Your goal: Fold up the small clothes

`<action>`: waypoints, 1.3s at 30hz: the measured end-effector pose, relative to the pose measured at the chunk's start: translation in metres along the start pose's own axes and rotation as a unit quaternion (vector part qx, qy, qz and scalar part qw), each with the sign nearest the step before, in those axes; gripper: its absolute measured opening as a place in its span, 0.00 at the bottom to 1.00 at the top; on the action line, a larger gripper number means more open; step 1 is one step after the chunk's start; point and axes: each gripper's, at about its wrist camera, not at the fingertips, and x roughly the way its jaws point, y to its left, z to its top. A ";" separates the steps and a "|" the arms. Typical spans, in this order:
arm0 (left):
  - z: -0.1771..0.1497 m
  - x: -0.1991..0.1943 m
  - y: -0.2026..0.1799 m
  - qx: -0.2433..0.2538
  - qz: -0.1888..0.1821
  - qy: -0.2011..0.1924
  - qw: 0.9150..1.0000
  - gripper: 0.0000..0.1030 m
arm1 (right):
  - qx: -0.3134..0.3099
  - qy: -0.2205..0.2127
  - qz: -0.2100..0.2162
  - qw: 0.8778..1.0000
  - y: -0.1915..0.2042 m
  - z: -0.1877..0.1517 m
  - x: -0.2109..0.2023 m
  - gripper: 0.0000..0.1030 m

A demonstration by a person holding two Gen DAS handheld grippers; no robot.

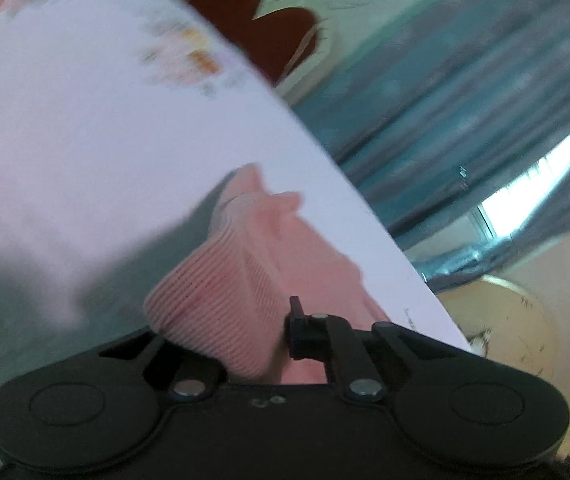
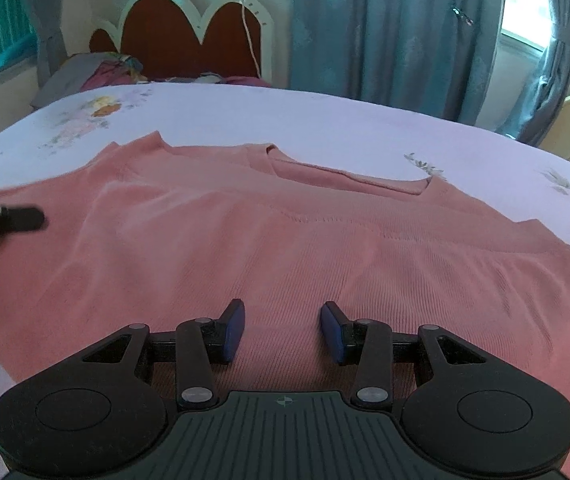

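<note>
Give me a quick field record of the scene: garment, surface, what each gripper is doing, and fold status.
garment: pink ribbed top, spread mostly flat, neckline on the far side
surface: bed sheet, white with flower prints
left gripper: shut on a bunched ribbed edge of the top; view blurred
right gripper: fingers apart over the near hem, nothing pinched between them
fold status: no fold visible yet in the right wrist view
background: headboard, curtains
</note>
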 end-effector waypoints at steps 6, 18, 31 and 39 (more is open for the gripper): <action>-0.012 -0.007 -0.087 0.130 -0.033 -0.014 0.991 0.09 | 0.042 -0.029 0.013 0.999 -0.041 -0.001 -0.037 0.40; -0.155 0.055 -0.228 0.308 -0.134 0.117 0.935 0.08 | 0.139 -0.043 -0.073 0.987 -0.177 -0.060 -0.124 0.40; -0.205 0.022 -0.207 0.399 -0.121 0.183 0.890 0.49 | 0.224 -0.050 0.037 0.973 -0.207 -0.042 -0.134 0.40; -0.140 0.007 -0.177 0.349 -0.060 0.118 0.928 0.51 | 0.196 -0.015 0.043 0.980 -0.191 -0.026 -0.088 0.75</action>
